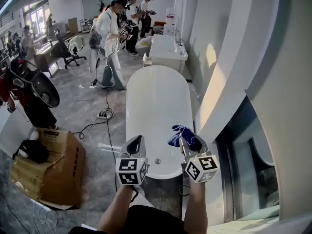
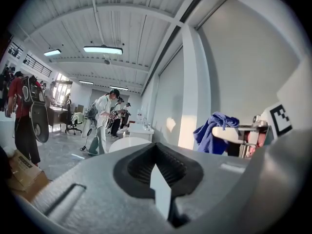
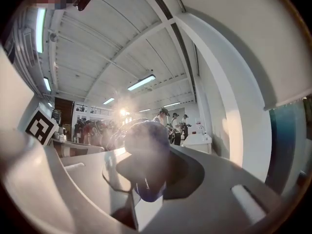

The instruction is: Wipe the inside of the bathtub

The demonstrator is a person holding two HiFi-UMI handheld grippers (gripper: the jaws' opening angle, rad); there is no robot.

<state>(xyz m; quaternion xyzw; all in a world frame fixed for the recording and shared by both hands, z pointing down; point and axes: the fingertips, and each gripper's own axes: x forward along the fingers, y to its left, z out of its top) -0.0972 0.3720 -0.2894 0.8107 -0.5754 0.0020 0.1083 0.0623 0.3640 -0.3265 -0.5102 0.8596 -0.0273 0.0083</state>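
A long white bathtub [image 1: 157, 104] stretches away from me in the head view, with a drain near its near end. My right gripper [image 1: 189, 141] hovers over the tub's near right rim, shut on a blue cloth [image 1: 178, 135] that bunches out past its jaws. In the right gripper view the blue cloth [image 3: 146, 143] sits blurred between the jaws of my right gripper [image 3: 148, 157]. My left gripper [image 1: 136, 143] hangs over the near left rim, shut with nothing in it. The left gripper view shows my left gripper [image 2: 157, 149] shut, the blue cloth [image 2: 214, 130] off to the right, and the bathtub [image 2: 129, 143] beyond.
A white wall and column [image 1: 229, 82] run close along the tub's right side, above a glass pane [image 1: 248, 150]. A cardboard box [image 1: 51, 167] and a power strip with cables [image 1: 103, 114] lie on the floor to the left. Several people [image 1: 111, 38] stand beyond, beside a second white tub [image 1: 166, 48].
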